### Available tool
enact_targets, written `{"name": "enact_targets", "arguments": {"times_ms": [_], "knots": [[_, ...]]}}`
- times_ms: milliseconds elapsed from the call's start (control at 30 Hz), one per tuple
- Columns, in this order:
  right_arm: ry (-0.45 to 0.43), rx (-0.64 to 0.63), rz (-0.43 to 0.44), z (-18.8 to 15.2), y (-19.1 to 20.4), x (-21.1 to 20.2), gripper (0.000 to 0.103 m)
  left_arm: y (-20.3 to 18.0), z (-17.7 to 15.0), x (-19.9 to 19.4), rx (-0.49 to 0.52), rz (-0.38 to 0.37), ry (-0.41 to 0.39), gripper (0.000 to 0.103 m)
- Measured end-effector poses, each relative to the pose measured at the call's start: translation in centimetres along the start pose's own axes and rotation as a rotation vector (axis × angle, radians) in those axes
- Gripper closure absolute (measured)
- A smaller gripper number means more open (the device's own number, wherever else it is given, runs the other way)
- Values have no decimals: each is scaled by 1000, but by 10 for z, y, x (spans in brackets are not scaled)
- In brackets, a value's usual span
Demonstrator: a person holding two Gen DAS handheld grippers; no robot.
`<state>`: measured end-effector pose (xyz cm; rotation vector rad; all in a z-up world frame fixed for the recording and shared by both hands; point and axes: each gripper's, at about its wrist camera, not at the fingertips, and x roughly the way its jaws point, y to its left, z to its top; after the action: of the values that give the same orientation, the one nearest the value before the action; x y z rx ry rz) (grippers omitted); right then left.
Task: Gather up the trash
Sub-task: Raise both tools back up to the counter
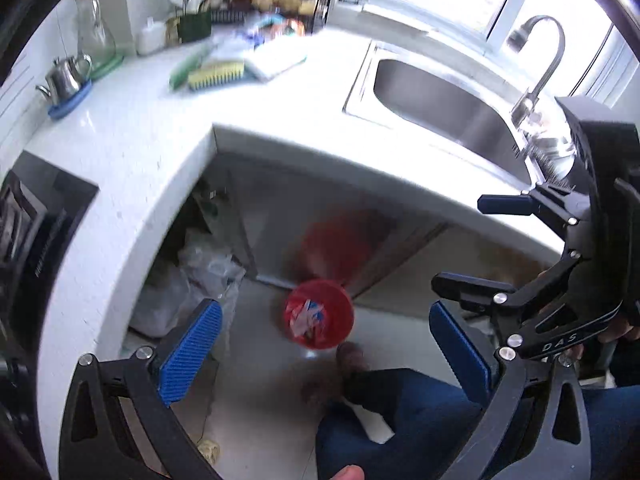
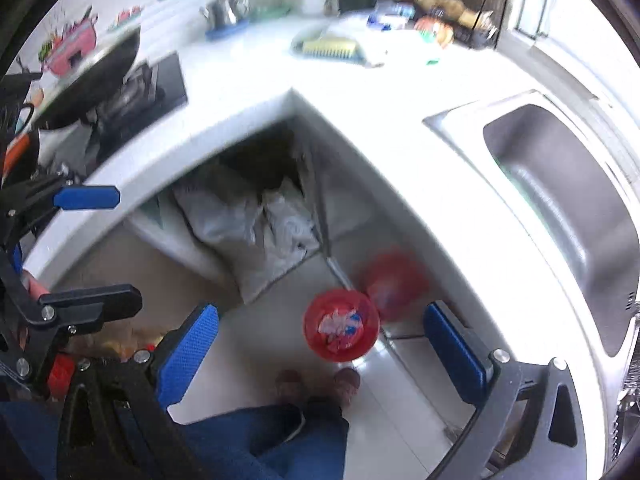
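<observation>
Left wrist view: left claw point(image 1: 325, 346) and right claw point(image 2: 322, 350) gape wide — both empty.

A small red bin point(image 1: 319, 314) stands upright on the pale floor tiles beside the cabinet base, holding crumpled red, white and blue wrappers point(image 2: 340, 324).

Two handheld grippers — left gripper point(image 1: 324, 344) and right gripper point(image 2: 322, 350) — have black angular frames, silver screws and ribbed blue pads point(image 1: 191, 352); one frame reads "DAS". The person wears blue jeans point(image 1: 420, 432) and brown shoes point(image 2: 347, 385).
</observation>
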<state>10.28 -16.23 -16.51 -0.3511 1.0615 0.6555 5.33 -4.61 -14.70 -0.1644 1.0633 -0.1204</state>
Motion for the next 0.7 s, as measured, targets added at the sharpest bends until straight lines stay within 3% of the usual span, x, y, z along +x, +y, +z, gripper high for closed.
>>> {"name": "enact_targets", "arguments": {"times_ms": [167, 500, 700], "knots": [[-75, -1, -33, 20, 1, -36, 1, -3, 22, -27, 43, 17, -62, 0], [-112, 75, -92, 53, -13, -62, 0, 9, 63, -49, 70, 10, -98, 0], [-111, 121, -73, 85, -32, -68, 0, 20, 102, -56, 65, 65, -137, 0]]}}
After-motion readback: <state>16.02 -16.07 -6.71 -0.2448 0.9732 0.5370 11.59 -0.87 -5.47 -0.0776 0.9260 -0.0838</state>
